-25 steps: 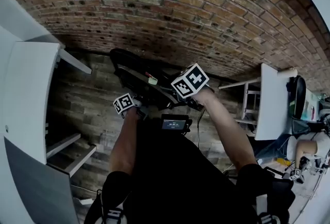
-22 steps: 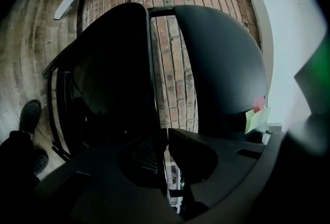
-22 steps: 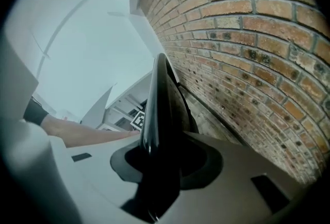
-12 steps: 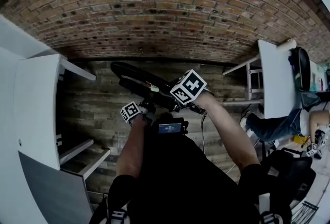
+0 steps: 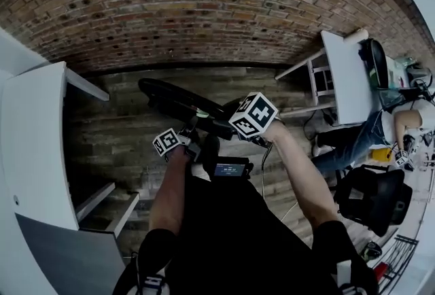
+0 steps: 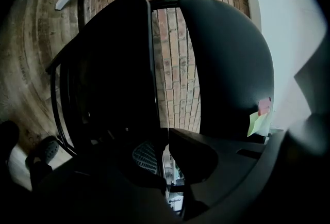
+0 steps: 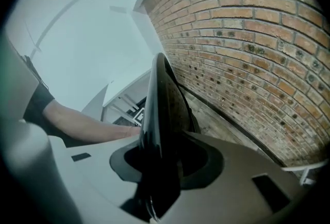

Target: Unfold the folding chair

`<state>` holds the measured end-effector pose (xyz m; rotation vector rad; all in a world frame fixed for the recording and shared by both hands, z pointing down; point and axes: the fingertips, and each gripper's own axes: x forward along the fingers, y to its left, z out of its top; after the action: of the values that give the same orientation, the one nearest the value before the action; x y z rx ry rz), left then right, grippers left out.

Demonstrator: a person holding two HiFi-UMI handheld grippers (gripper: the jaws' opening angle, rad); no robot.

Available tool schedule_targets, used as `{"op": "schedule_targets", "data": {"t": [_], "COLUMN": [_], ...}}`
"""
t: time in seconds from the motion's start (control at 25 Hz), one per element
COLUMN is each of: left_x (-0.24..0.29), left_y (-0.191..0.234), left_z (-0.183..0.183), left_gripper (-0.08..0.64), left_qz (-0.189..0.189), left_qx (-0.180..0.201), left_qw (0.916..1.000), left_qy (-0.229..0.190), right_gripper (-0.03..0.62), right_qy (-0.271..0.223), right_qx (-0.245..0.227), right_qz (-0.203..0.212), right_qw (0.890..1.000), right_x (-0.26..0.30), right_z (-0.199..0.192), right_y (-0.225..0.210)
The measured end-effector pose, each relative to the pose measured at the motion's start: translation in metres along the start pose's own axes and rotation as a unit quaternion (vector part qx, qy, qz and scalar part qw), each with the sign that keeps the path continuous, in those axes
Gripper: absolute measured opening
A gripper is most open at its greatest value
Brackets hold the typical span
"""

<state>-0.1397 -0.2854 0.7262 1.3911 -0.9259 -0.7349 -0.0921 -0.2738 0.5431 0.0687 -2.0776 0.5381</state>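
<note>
Both grippers have shifted sideways with the folding chair (image 5: pixel 170 98). Left gripper (image 6: pixel 164 152): held level, jaws closed together. Right gripper (image 7: pixel 157 169): angled down, jaws have just been opening, chair edge still gripped between them. Chair stands by the brick wall (image 5: pixel 204 8).

No legible text anywhere — the small screen (image 5: pixel 230 169) blurs.
</note>
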Motion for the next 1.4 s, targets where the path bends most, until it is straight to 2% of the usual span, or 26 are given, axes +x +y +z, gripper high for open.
{"op": "schedule_targets", "data": {"t": [0.24,0.48,0.8,0.96,1.04,1.12,1.16,1.24,1.32,1.4], "left_x": [-0.022,-0.021,-0.007,-0.007,-0.009,-0.009,-0.009,-0.007,-0.005,-0.007], "left_y": [0.006,0.004,-0.001,-0.002,-0.004,-0.009,-0.012,-0.016,-0.017,-0.017], "left_z": [-0.016,-0.044,-0.112,-0.154,-0.171,-0.185,-0.191,-0.196,-0.196,-0.195], "left_gripper": [0.044,0.044,0.044,0.044,0.044,0.047,0.079,0.133,0.138,0.156], "left_qz": [0.005,0.004,0.016,0.021,0.018,-0.002,-0.014,-0.024,-0.015,-0.004], "left_qx": [0.010,0.028,0.050,0.057,0.063,0.067,0.066,0.063,0.060,0.063], "left_qw": [0.9984,0.9922,0.9723,0.9632,0.9606,0.9604,0.9621,0.9696,0.9790,0.9846], "left_qy": [0.055,0.121,0.228,0.262,0.270,0.270,0.264,0.235,0.194,0.163], "right_gripper": [0.132,0.132,0.133,0.138,0.140,0.141,0.141,0.144,0.150,0.157], "right_qy": [-0.016,-0.037,-0.091,-0.114,-0.122,-0.129,-0.132,-0.137,-0.143,-0.150], "right_qx": [0.056,0.121,0.234,0.274,0.285,0.292,0.295,0.300,0.302,0.302], "right_qz": [-0.025,-0.050,-0.079,-0.086,-0.086,-0.085,-0.082,-0.074,-0.066,-0.057], "right_qw": [0.998,0.991,0.965,0.951,0.947,0.944,0.943,0.941,0.940,0.940], "right_x": [0.008,-0.003,-0.033,-0.051,-0.057,-0.064,-0.067,-0.071,-0.072,-0.071], "right_z": [-0.017,-0.043,-0.106,-0.142,-0.157,-0.171,-0.176,-0.182,-0.183,-0.183], "right_y": [0.029,0.040,0.045,0.054,0.058,0.058,0.058,0.056,0.055,0.056]}}
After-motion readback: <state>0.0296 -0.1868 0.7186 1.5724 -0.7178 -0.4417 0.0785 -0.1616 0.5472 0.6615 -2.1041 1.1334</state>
